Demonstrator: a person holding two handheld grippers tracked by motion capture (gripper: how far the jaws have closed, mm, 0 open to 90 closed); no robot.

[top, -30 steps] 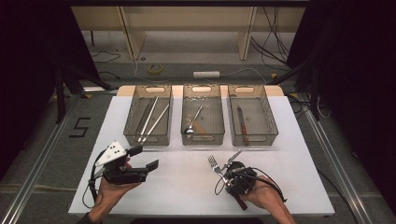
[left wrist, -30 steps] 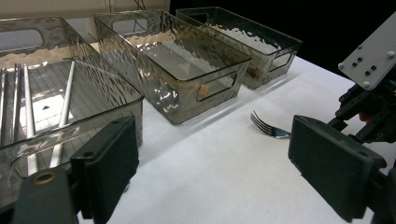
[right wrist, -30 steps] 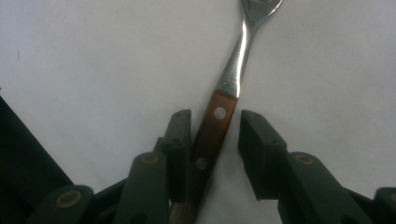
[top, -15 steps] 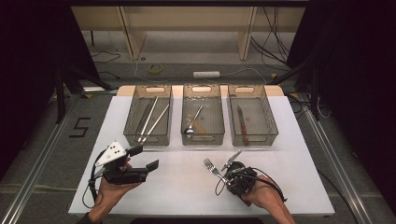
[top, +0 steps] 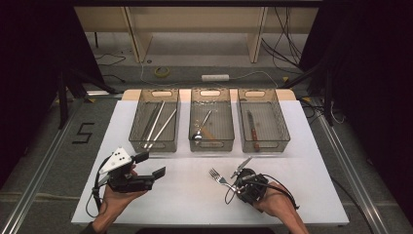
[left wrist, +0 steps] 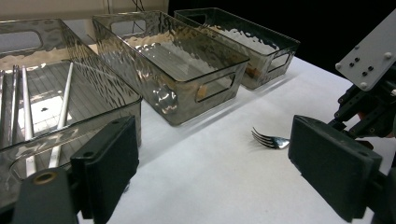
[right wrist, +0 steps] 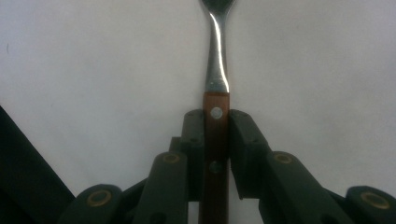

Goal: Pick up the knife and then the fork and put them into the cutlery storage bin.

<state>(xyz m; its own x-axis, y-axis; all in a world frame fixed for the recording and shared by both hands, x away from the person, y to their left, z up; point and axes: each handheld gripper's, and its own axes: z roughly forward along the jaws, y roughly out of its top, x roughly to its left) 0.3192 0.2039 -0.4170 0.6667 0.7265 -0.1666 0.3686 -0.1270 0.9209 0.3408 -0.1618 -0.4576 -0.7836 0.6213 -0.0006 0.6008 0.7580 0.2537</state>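
Your right hand rests low at the near edge of the tabletop, its right tool pointing left along the surface. Its jaws have just been closing and now press on the wooden handle of the fork, whose tines lie on the tabletop beyond the tips. Your left tool hovers well apart to the left, jaws wide with nothing between them. Behind stand three clear bins, well apart from the fork; nothing lies between them and it.
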